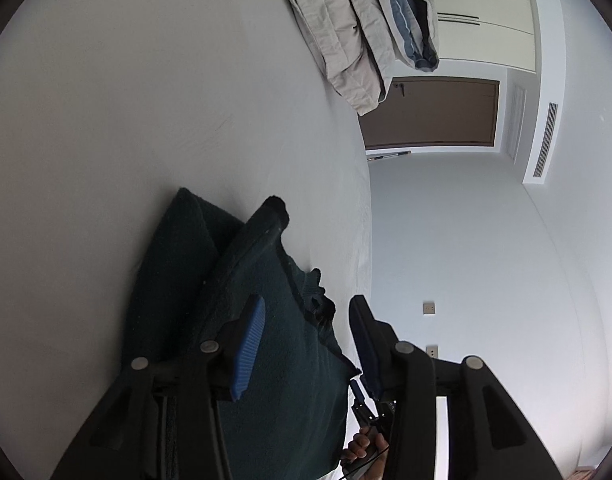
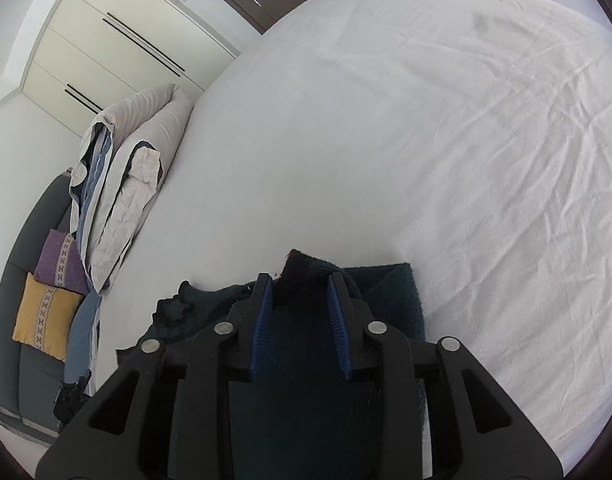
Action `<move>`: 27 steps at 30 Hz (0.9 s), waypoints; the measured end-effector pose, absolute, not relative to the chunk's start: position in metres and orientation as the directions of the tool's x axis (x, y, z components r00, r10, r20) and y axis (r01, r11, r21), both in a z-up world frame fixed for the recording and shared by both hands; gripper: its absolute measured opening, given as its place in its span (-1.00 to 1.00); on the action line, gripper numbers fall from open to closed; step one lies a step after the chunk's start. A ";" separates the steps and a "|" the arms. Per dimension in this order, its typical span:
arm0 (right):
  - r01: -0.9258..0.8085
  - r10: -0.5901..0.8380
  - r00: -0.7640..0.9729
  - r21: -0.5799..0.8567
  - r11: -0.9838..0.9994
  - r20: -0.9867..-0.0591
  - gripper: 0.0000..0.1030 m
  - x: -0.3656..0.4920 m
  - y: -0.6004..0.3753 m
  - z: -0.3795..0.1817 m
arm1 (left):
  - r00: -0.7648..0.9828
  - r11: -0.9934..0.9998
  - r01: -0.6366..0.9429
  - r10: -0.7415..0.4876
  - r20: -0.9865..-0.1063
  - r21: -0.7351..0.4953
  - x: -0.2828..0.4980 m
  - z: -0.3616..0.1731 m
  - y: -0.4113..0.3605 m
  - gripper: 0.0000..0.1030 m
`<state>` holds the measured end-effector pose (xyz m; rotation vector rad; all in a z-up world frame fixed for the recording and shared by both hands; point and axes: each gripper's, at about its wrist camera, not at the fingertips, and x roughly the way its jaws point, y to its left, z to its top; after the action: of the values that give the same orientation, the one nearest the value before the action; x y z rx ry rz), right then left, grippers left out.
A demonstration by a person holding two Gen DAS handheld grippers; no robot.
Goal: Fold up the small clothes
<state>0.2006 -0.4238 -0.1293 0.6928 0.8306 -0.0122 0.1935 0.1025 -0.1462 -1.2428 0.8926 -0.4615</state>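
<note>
A dark green fleecy garment (image 1: 274, 344) lies on the white bed sheet (image 1: 146, 100). My left gripper (image 1: 306, 304) is open, with its blue-padded fingers (image 1: 248, 348) wide apart and the cloth's frayed edge between them, not pinched. In the right wrist view the same garment (image 2: 390, 292) lies under and ahead of my right gripper (image 2: 302, 280). Its blue pads (image 2: 262, 328) stand apart, with a dark raised fold of cloth (image 2: 302, 276) between them. The other gripper and the hand holding it (image 1: 366, 440) show low in the left view.
A beige and blue quilt (image 2: 122, 184) is bunched at the bed's edge, also in the left view (image 1: 358, 36). A grey sofa (image 2: 22, 352) with purple and yellow cushions, cream wardrobes (image 2: 106, 40) and a brown door (image 1: 434, 112) stand beyond the bed.
</note>
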 end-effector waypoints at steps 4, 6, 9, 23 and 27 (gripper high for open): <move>0.255 0.197 0.701 0.499 0.828 -0.686 -0.04 0.187 -0.415 -0.107 | 0.587 0.346 -0.129 -0.729 -0.352 -0.929 0.183 -0.142 0.096 -0.11; 0.241 0.192 0.706 0.486 0.840 -0.682 -0.04 0.172 -0.413 -0.093 | 0.583 0.401 -0.109 -0.716 -0.385 -0.910 0.176 -0.137 0.092 -0.11; 0.196 0.180 0.690 0.420 0.886 -0.701 -0.04 0.153 -0.402 -0.082 | 0.579 0.494 -0.058 -0.691 -0.432 -0.868 0.161 -0.127 0.084 -0.10; 0.104 0.078 0.601 0.175 0.979 -0.795 -0.22 0.121 -0.359 -0.115 | 0.552 0.741 0.041 -0.576 -0.603 -0.670 0.118 -0.133 0.060 -0.10; 0.105 0.065 0.595 0.157 0.982 -0.801 -0.43 0.131 -0.358 -0.123 | 0.557 0.744 0.044 -0.573 -0.602 -0.667 0.111 -0.136 0.061 -0.11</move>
<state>0.1313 -0.3576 -0.1230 0.1956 0.9350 -0.0234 0.1112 0.0608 -0.1356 -0.6488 0.9182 -0.3957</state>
